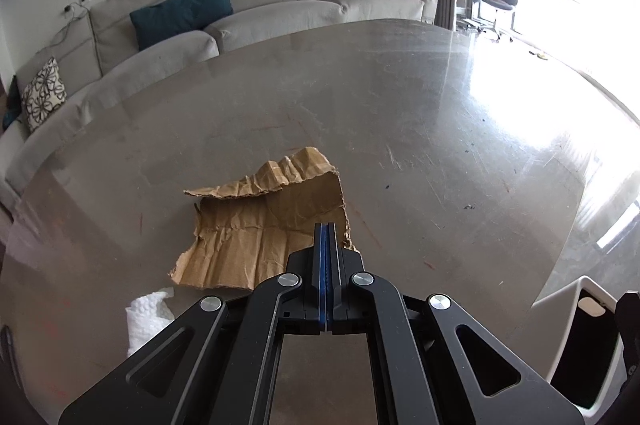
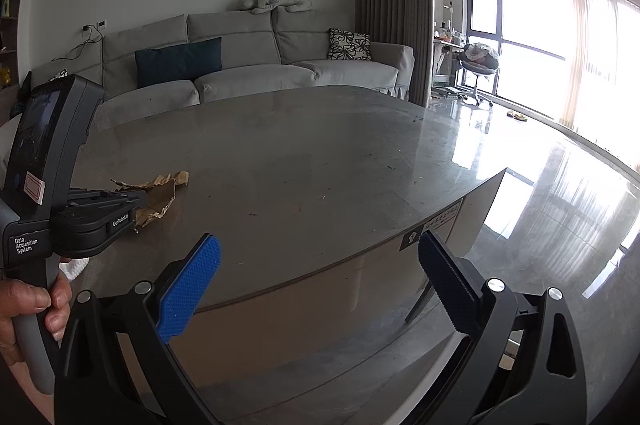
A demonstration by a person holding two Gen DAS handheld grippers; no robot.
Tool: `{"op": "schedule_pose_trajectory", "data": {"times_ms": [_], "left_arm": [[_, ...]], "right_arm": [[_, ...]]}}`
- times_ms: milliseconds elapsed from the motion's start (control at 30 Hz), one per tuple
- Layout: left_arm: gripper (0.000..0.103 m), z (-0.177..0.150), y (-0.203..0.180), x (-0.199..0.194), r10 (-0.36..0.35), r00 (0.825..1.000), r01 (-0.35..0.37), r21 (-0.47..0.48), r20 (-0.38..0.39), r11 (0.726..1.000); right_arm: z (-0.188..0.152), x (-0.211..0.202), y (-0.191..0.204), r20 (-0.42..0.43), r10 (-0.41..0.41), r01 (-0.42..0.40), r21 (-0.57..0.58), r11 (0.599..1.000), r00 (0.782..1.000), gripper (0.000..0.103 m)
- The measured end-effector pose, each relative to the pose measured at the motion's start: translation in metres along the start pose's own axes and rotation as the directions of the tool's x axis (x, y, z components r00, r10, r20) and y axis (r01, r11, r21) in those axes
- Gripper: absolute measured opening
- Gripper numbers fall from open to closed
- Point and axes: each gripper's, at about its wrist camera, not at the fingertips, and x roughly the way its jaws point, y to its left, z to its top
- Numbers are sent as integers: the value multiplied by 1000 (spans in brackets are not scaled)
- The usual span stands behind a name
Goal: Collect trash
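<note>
Cardboard (image 1: 256,229), a torn and crumpled brown sheet, is seen lying on the table (image 1: 400,113) near its near-left edge. Its near right corner is covered by the left gripper (image 1: 329,231), whose blue-padded jaws are pressed together; whether the sheet is actually pinched between them cannot be made out, since the tips hide that spot. From the right wrist view, the left gripper (image 2: 138,201) is seen at the sheet's (image 2: 162,193) edge, most of the cardboard being hidden behind it. A white crumpled tissue (image 1: 148,317) is partly hidden by the left gripper's linkage. The right gripper (image 2: 320,257) is held wide apart off the table's near edge, with nothing between its pads.
</note>
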Motion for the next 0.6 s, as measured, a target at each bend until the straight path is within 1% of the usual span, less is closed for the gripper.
{"op": "schedule_pose_trajectory", "data": {"times_ms": [67,100,200,267,333,400,433,533,567,600], "left_arm": [[1,2,0,-6,1,1000,-1,7,21,1000],[1,3,-1,-8,13,1000,-13,14,27,1000],[3,4,-8,-4,105,994,-106,63,22,992],[5,3,-6,4,152,988,-152,67,-7,986],[25,1,-4,8,189,982,-187,67,-28,980],[72,-3,-4,6,223,975,-222,76,-7,972],[79,-7,-7,2,253,967,-255,91,25,963],[83,-17,-21,-6,312,944,-326,172,104,930],[84,-20,-23,-8,324,940,-340,181,110,923],[86,-22,-24,-9,321,941,-336,183,110,924]], "right_arm": [[-2,-1,-1,1,0,0,-1,1000,1000,98],[-2,-1,-2,-1,2,-2,-1,1000,1000,98],[-2,-1,-1,-2,3,-3,-5,1000,1000,98],[-4,-2,-1,-1,5,-5,-8,1000,1000,98],[-4,-2,0,-2,3,-3,-16,1000,1000,98],[-5,-1,0,-4,2,-2,-19,1000,1000,98],[-5,-1,2,-6,4,-4,-18,1000,1000,98],[-5,0,1,-7,6,-6,-16,1000,1000,98],[-5,0,1,-7,6,-6,-16,1000,1000,98],[-5,0,1,-6,5,-5,-15,1000,1000,98]]}}
